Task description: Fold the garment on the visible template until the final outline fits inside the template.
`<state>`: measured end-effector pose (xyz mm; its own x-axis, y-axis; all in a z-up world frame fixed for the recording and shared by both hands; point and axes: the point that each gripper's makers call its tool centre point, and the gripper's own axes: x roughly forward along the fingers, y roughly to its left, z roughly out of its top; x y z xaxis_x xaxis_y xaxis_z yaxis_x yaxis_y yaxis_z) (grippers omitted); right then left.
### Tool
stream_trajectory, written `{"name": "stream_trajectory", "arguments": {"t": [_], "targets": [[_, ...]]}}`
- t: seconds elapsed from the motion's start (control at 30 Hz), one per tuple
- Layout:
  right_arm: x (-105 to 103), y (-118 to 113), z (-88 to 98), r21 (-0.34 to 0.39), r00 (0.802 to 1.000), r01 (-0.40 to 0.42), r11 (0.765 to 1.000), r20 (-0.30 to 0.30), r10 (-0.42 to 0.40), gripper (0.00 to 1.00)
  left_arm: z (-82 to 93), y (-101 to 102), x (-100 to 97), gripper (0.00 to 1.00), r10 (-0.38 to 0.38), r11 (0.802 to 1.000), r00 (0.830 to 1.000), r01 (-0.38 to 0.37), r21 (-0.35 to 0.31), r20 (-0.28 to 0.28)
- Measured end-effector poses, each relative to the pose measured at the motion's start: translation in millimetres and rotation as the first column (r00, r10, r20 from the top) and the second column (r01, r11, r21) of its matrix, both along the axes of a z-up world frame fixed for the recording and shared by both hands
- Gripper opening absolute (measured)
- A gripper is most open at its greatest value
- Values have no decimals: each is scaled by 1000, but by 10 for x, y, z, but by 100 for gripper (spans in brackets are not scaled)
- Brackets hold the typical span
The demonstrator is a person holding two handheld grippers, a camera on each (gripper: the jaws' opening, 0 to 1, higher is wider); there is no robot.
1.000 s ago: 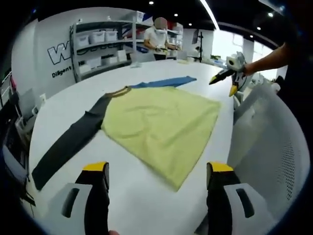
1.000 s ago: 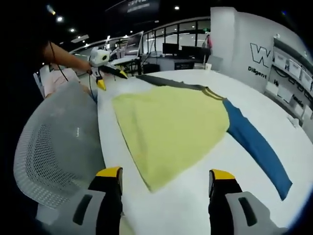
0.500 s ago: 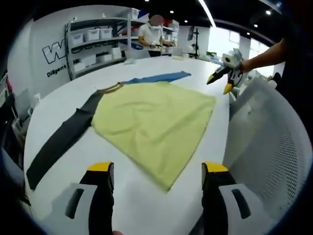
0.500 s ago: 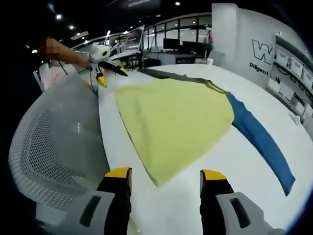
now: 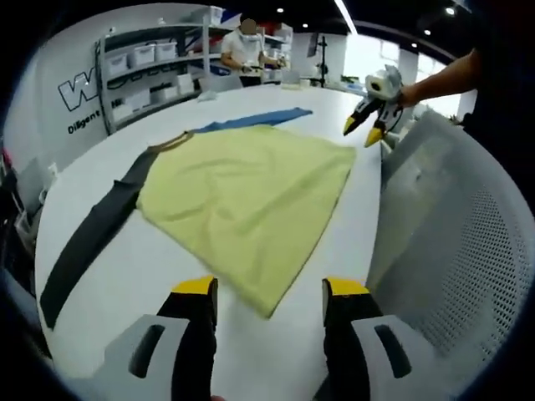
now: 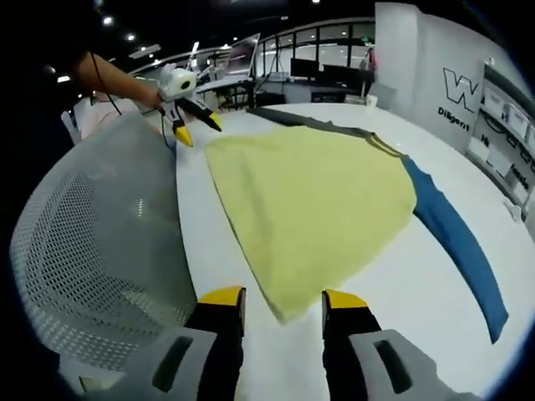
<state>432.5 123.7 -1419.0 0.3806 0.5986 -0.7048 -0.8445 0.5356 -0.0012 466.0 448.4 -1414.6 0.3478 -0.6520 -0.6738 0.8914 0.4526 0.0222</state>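
Note:
A long-sleeved shirt with a yellow-green body point(image 5: 242, 188) lies flat on the white table point(image 5: 125, 276). Its dark grey sleeve point(image 5: 88, 238) stretches left and its blue sleeve point(image 5: 251, 121) lies at the far side. My left gripper point(image 5: 269, 291) is open, its yellow-tipped jaws either side of a hem corner point(image 5: 266, 305). In the right gripper view the same body point(image 6: 318, 196) spreads ahead, blue sleeve point(image 6: 460, 251) to the right. My right gripper point(image 6: 282, 301) is open around the other hem corner point(image 6: 284, 311). Each gripper also appears in the other's view: right gripper point(image 5: 366, 127), left gripper point(image 6: 191, 110).
A white mesh chair back point(image 5: 451, 251) stands close against the table edge, also seen as the chair point(image 6: 92, 242) in the right gripper view. Shelves with bins point(image 5: 142, 71) and a standing person point(image 5: 244, 50) are beyond the table's far side.
Both grippers have moved in toward the shirt's hem corners, and each pair of jaws has narrowed. The shirt itself lies as before.

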Motion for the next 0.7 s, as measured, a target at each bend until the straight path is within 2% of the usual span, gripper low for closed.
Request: {"name": "stream_trajectory", "arguments": {"t": [0.17, 0.37, 0.57, 0.7], "targets": [[22, 12, 3, -3, 1000, -5, 1000, -1, 5, 29, -4, -69, -39, 37, -70, 997, 997, 69, 23, 41], [19, 46, -11, -7, 1000, -15, 1000, -9, 15, 28, -62, -129, -62, 29, -103, 994, 994, 102, 37, 30], [23, 64, -53, -15, 1000, -18, 1000, -15, 18, 27, -168, -114, -38, 26, -122, 988, 992, 120, 101, 14], [28, 57, -94, -29, 999, -25, 999, -20, 25, 26, -241, -107, -59, 22, -128, 982, 991, 130, 138, -23]]}}
